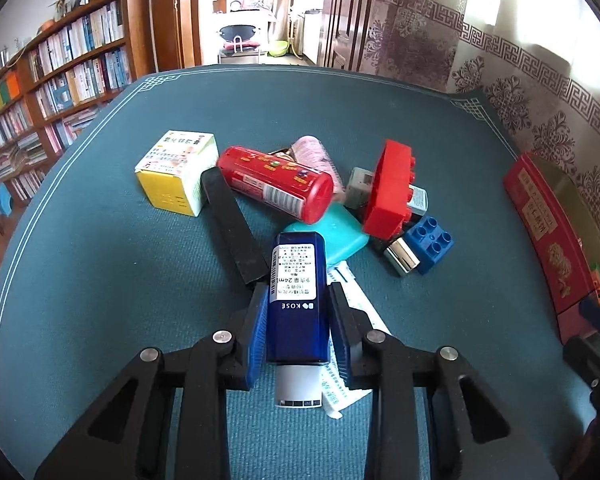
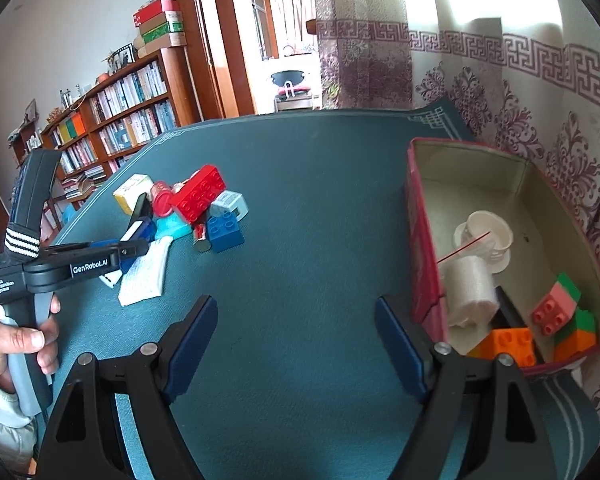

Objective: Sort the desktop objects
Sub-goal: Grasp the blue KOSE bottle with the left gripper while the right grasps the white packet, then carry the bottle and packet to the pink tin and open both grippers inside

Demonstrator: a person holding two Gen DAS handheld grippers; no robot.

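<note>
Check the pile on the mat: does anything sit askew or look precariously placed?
Yes. The large red brick stands tilted on edge, propped on a small white box rather than lying flat. The red can lies on its side, leaning over the teal case. No spill or damage shows.

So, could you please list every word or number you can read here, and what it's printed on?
"KOSE" and "24mL": dark blue rectangular bottle.
"GenRobot.AI": black left gripper.
"Data Acquisition System": same gripper's body.
Print on the yellow-and-white box, red cylindrical can and white paper leaflet: too blurred.
</note>
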